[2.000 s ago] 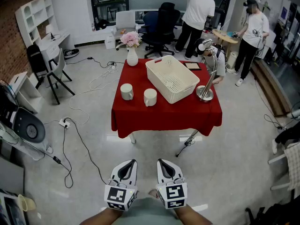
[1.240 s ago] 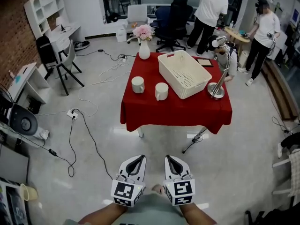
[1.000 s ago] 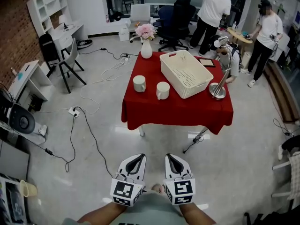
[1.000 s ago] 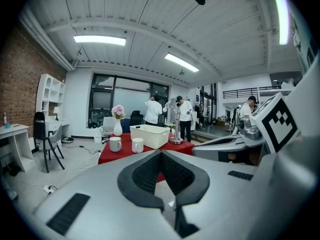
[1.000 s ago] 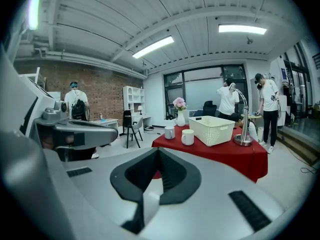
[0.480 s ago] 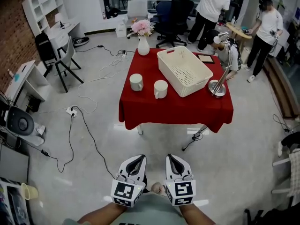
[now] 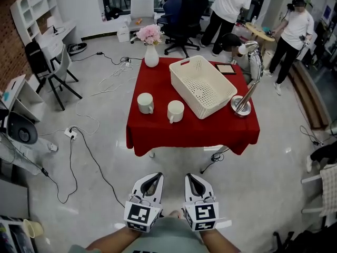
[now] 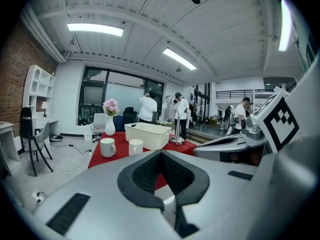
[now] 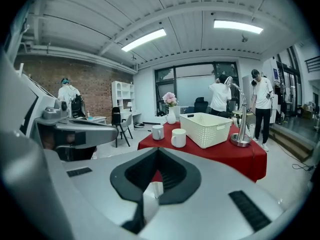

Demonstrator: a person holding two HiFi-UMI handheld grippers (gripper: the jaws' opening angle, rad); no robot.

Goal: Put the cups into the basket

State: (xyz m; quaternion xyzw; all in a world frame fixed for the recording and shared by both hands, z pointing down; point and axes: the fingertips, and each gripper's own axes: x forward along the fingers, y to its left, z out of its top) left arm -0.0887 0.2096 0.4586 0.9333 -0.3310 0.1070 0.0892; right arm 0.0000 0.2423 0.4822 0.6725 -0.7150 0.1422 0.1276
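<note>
Red-clothed counter (image 7: 189, 133); white left cup (image 7: 145, 103) and right cup (image 7: 175, 111); cream perforated basket (image 7: 220, 106); white vase (image 7: 151, 58), pink flowers (image 7: 149, 34); black-and-white square markers on grey left gripper (image 7: 151, 177) and right gripper (image 7: 192, 177).

Glossy grey floor (image 7: 105, 157), brick wall (image 8: 17, 74), white shelving (image 7: 31, 9), black office chairs (image 7: 181, 12), ceiling strip lights (image 8: 95, 29)

flower vase (image 7: 151, 56), desk lamp (image 7: 245, 96), office chairs (image 7: 180, 16)
</note>
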